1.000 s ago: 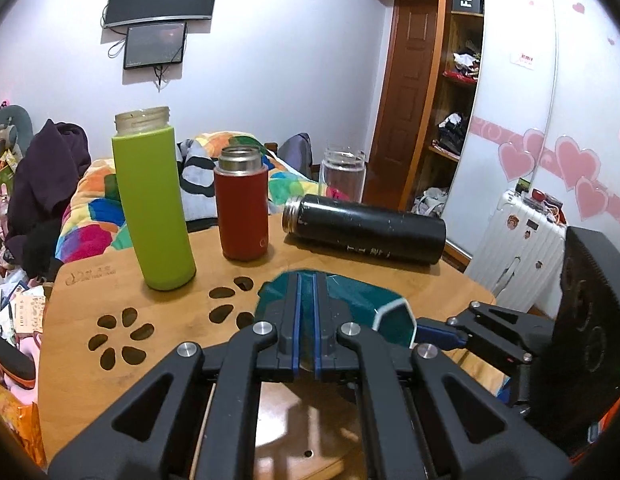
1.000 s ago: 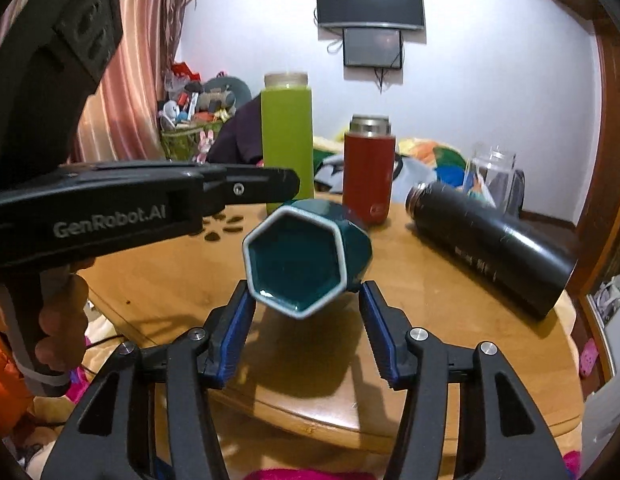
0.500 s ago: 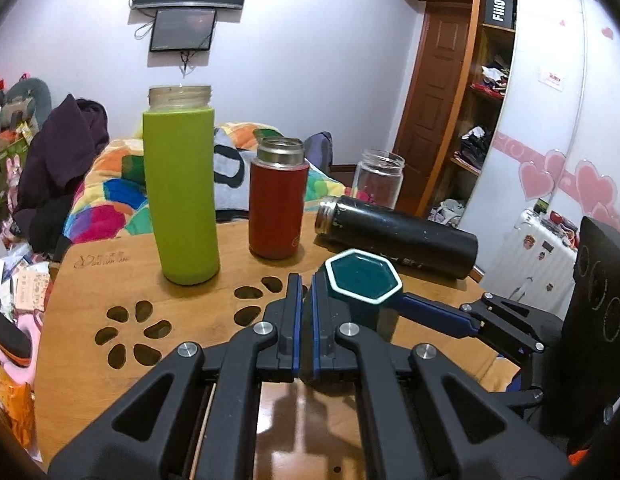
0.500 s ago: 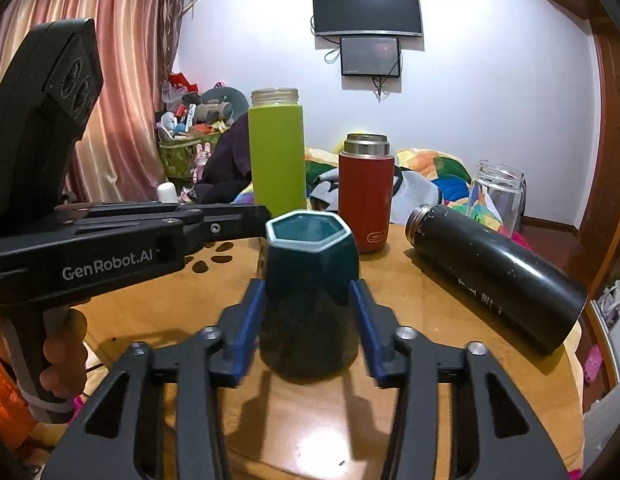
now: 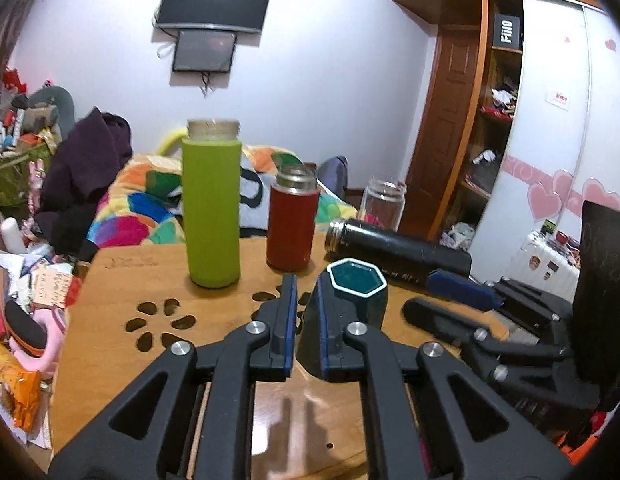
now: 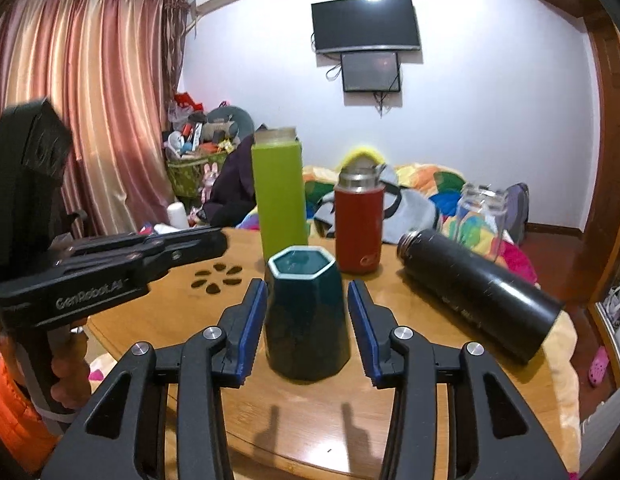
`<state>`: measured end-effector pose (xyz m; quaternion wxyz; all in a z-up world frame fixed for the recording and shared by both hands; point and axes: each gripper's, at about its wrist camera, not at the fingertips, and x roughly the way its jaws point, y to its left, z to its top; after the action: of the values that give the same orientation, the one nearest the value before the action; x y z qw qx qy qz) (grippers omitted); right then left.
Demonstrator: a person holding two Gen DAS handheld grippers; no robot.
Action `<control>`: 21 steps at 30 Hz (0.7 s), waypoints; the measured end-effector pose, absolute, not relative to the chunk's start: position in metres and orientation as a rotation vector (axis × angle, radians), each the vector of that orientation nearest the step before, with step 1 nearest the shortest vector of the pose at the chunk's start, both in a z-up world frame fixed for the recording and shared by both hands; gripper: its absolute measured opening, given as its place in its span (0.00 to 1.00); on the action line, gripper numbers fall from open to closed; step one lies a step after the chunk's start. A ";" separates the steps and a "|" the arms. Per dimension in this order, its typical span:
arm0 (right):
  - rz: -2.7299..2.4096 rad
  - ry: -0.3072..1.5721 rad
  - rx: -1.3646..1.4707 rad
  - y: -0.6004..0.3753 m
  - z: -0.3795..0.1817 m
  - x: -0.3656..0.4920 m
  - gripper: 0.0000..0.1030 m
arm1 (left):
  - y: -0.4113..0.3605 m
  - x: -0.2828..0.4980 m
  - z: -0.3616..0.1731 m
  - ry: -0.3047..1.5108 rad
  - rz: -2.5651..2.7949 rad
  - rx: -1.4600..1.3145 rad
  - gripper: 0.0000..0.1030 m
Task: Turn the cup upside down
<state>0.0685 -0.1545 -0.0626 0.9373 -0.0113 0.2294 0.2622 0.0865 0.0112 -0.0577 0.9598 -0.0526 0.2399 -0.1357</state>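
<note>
A dark teal hexagonal cup (image 6: 306,320) with a white rim stands on the round wooden table (image 6: 430,380), its open mouth up. My right gripper (image 6: 306,288) is open, one finger on each side of the cup with small gaps. In the left wrist view the cup (image 5: 356,296) stands just right of my left gripper (image 5: 307,284), whose jaws are nearly together with a narrow gap and hold nothing. The right gripper (image 5: 466,292) shows there too, at the cup's right.
A tall green bottle (image 6: 278,196), a red flask (image 6: 358,224) and a glass jar (image 6: 480,216) stand behind the cup. A black flask (image 6: 478,288) lies on its side at the right. Flower-shaped cut-outs (image 5: 160,324) pierce the table. A bed and clutter lie beyond.
The cup went from lying tilted with its mouth toward the right camera to standing mouth up on the table. My right gripper opened and let it go. The left gripper's jaws parted slightly.
</note>
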 end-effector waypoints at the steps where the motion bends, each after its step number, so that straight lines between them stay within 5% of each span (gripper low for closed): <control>1: 0.527 0.462 -0.019 -0.157 -0.059 0.067 0.38 | 0.011 0.083 -0.055 0.474 -0.261 -0.102 0.11; 7: 0.478 0.416 0.010 -0.170 -0.035 0.055 0.51 | 0.006 0.058 -0.040 0.389 -0.197 -0.077 0.40; 9: 0.475 0.400 0.020 -0.173 -0.030 0.051 0.60 | 0.005 0.051 -0.035 0.358 -0.176 -0.071 0.66; 14: 0.445 0.345 0.053 -0.184 -0.014 0.041 0.88 | 0.003 0.032 -0.023 0.288 -0.120 -0.063 1.00; 16: 0.433 0.331 0.080 -0.190 -0.010 0.038 0.99 | 0.004 0.028 -0.021 0.272 -0.125 -0.075 1.00; 21: 0.434 0.326 0.124 -0.201 -0.005 0.032 1.00 | -0.004 0.019 -0.019 0.240 -0.064 -0.025 1.00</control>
<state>0.0322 -0.2012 -0.0055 0.9615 0.0614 0.1608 0.2142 0.0191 -0.0042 -0.0187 0.9922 -0.0126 0.1196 -0.0320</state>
